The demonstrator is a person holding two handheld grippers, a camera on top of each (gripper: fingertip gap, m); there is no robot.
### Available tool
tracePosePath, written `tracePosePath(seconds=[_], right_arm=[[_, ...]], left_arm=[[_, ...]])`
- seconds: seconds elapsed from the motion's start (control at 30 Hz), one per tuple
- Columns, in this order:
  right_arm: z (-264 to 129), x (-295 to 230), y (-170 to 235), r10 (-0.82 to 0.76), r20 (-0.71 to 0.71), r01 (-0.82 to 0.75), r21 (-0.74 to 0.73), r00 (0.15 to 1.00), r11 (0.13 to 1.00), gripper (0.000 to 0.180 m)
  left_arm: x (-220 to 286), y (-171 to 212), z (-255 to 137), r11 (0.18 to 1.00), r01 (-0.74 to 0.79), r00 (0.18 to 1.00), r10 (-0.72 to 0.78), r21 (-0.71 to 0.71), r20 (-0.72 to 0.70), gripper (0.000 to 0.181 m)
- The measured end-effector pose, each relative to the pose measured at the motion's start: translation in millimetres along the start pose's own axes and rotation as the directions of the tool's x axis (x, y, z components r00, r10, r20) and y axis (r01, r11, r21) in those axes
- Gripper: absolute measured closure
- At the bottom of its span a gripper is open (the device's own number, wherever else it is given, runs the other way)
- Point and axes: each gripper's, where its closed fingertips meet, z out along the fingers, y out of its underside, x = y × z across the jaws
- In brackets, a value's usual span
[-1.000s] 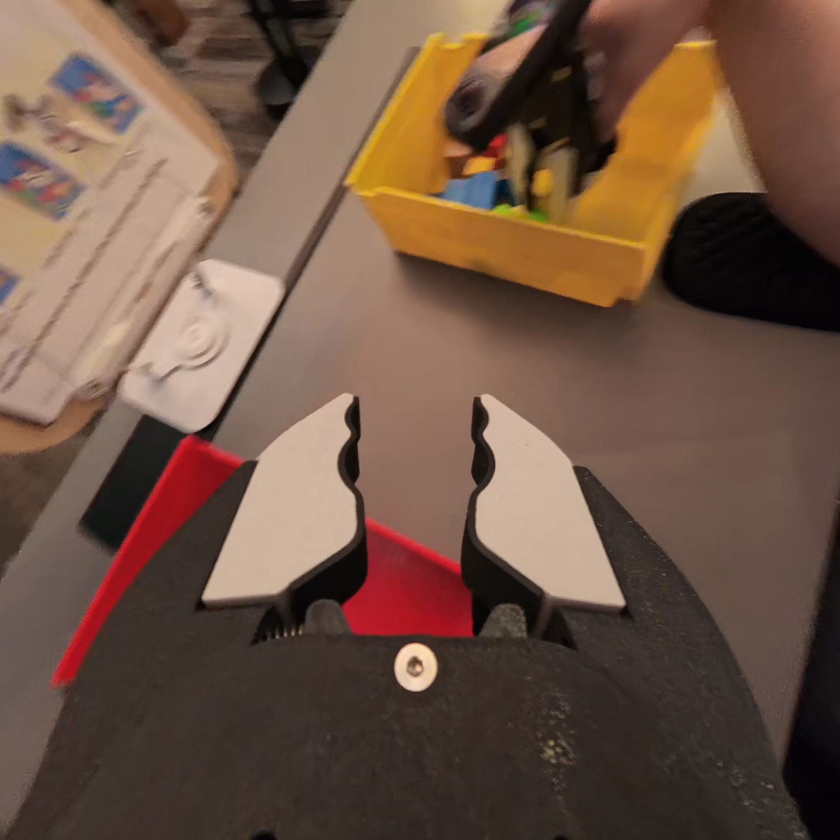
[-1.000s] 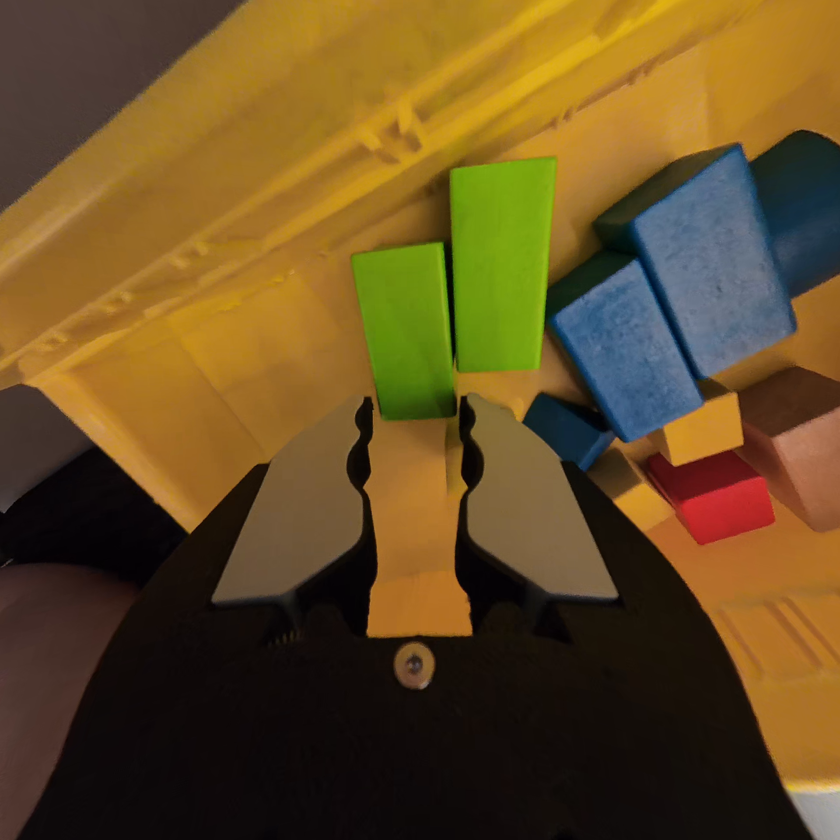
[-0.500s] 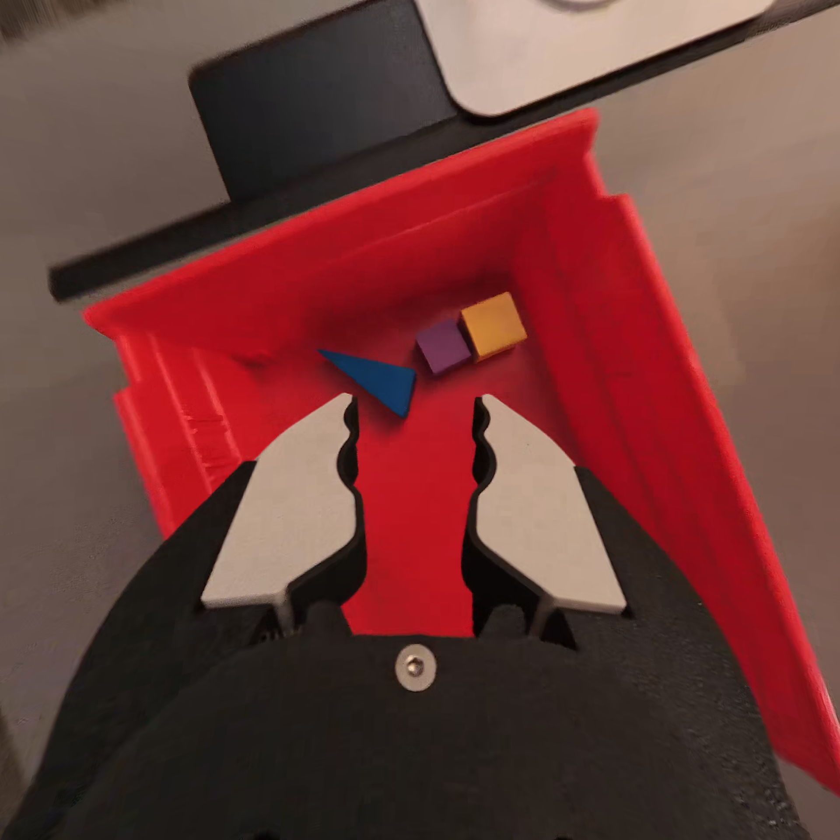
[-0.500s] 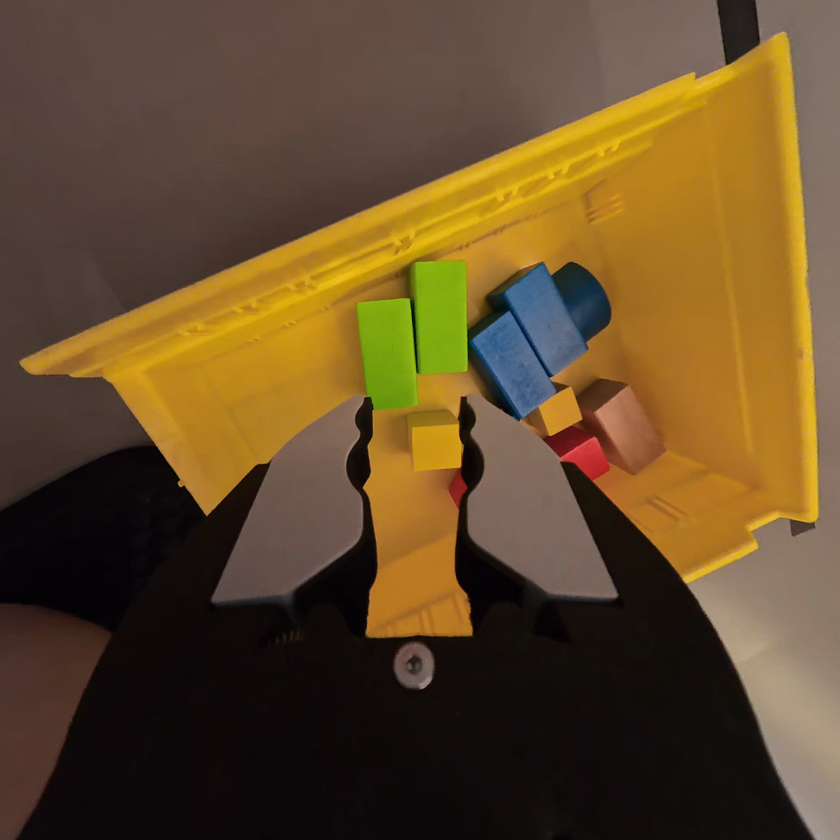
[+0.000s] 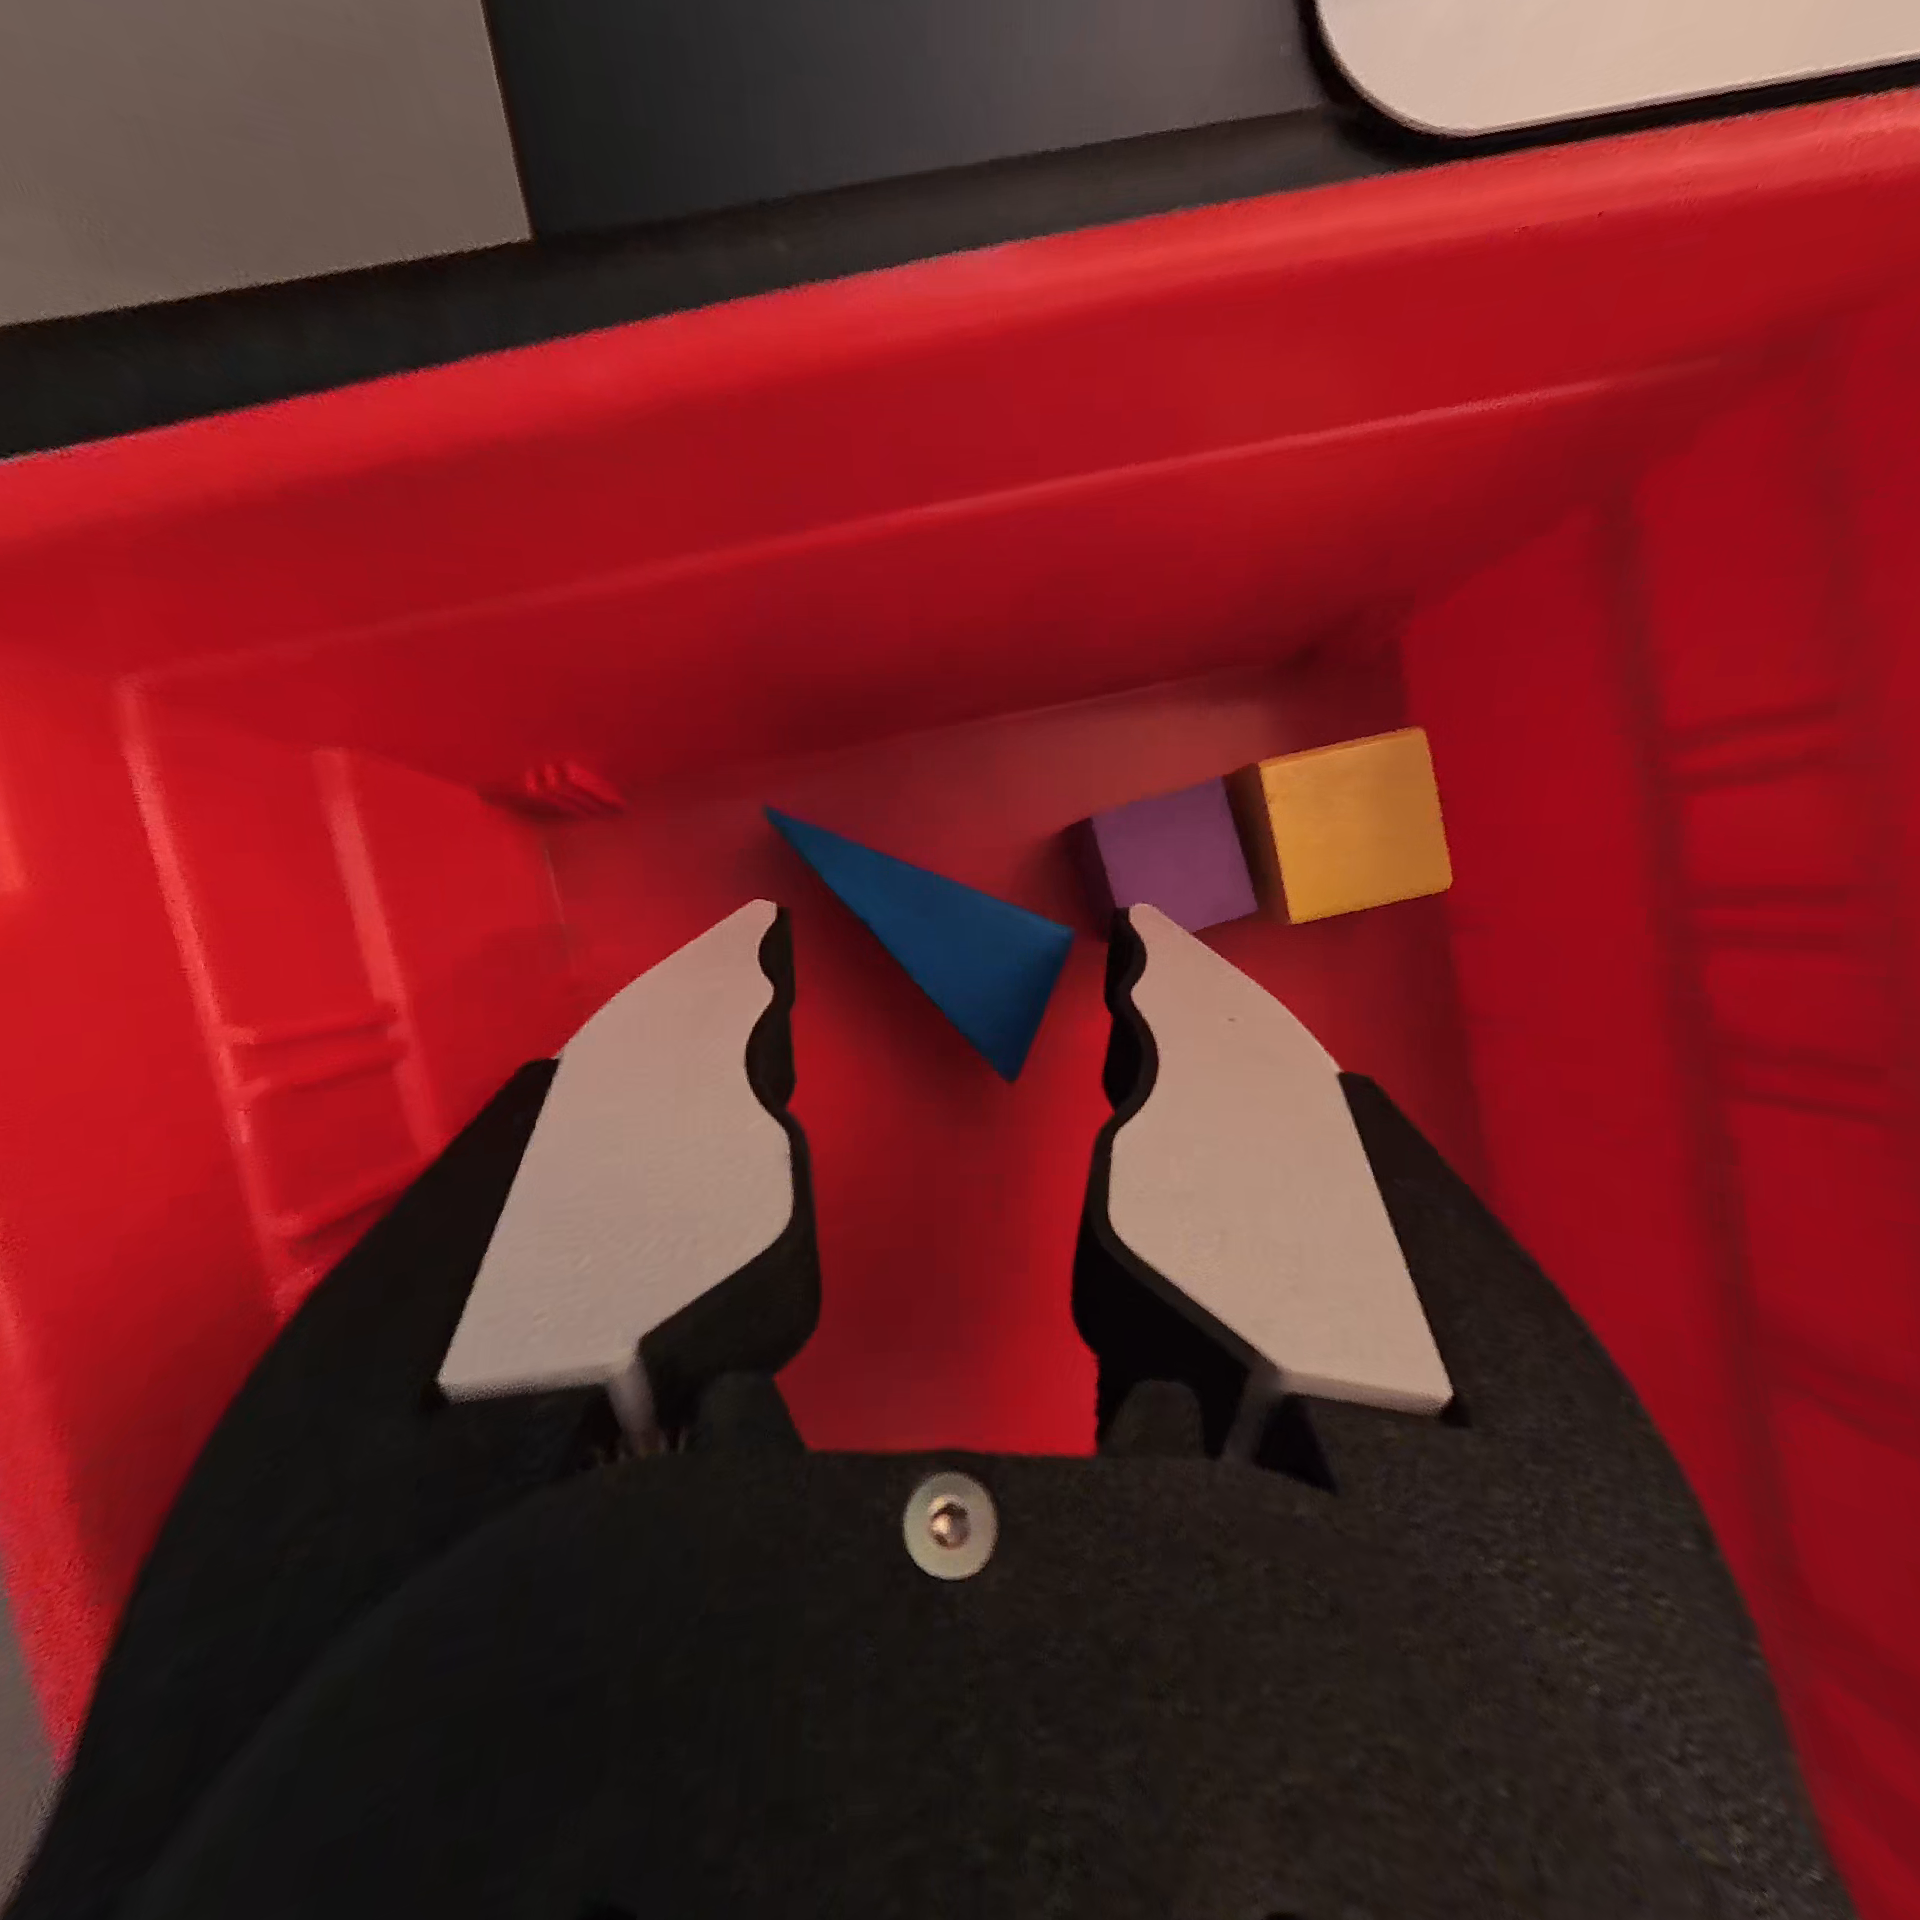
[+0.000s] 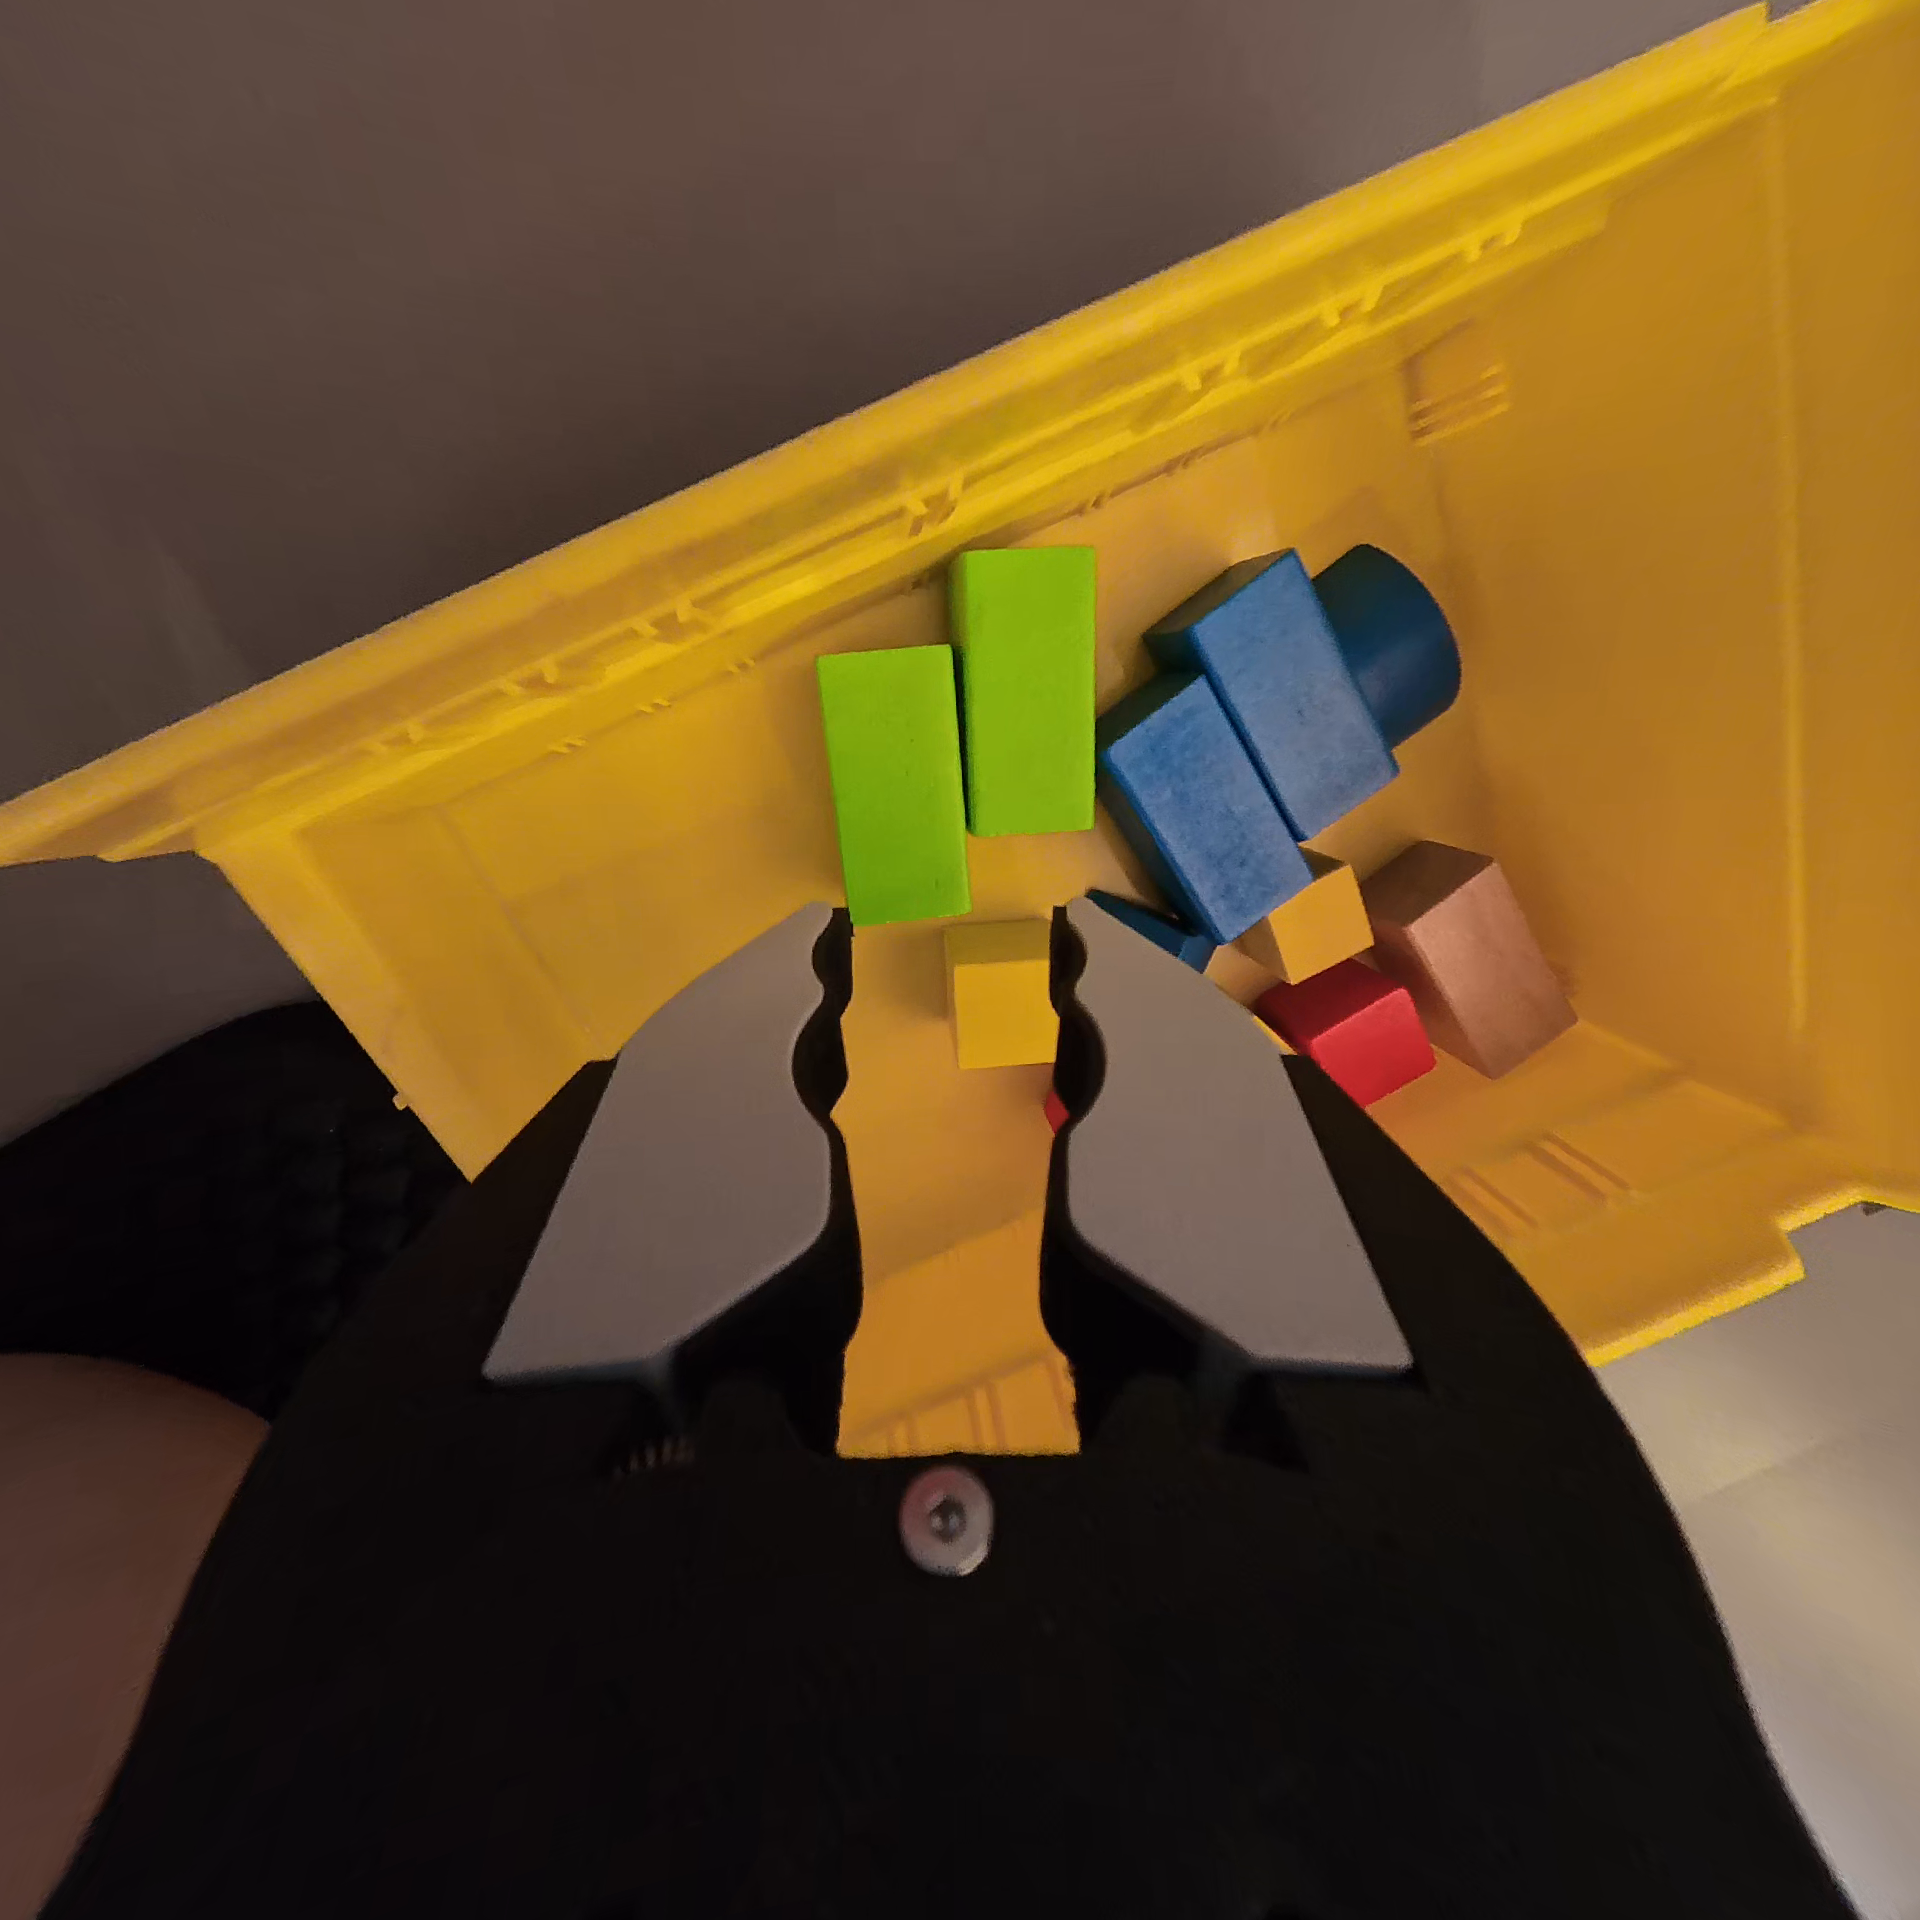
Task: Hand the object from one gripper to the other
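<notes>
We point our left gripper (image 5: pixel 943 914) down into the red bin (image 5: pixel 935 436), jaws wide and empty — the blue wedge (image 5: pixel 951 951) lies on the bin floor between the tips. Our right gripper (image 6: pixel 943 914) hangs over the yellow bin (image 6: pixel 644 644), jaws apart, nothing held; a small yellow cube (image 6: pixel 1000 995) lies below between them.

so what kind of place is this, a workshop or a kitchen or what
Probably an indoor desk or lab tabletop set up for block sorting: a red bin and a yellow bin of coloured wooden blocks, such as the blue triangle, sit on a grey table.
</notes>
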Motion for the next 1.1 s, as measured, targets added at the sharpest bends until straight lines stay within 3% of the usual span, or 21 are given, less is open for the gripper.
tracePosePath(seconds=[0.57, 0.73, 1.1], right_arm=[[8, -2, 6, 0.002, 0.021, -0.001, -0.049, 1.0, 0.999, 0.143], [10, -3, 7, -0.004, 0.028, 0.006, -0.061, 1.0, 0.998, 0.144], [14, -3, 11, 0.013, 0.04, -0.01, -0.079, 0.999, 0.997, 0.146]], left_arm=[[-9, 22, 7, 0.992, -0.031, 0.999, 0.032, -0.125, 0.004, 0.134], [-12, 31, 7, 0.983, -0.07, 0.997, 0.071, -0.172, 0.001, 0.153], [-10, 35, -15, 0.977, -0.116, 0.991, 0.103, -0.178, -0.084, 0.155]])
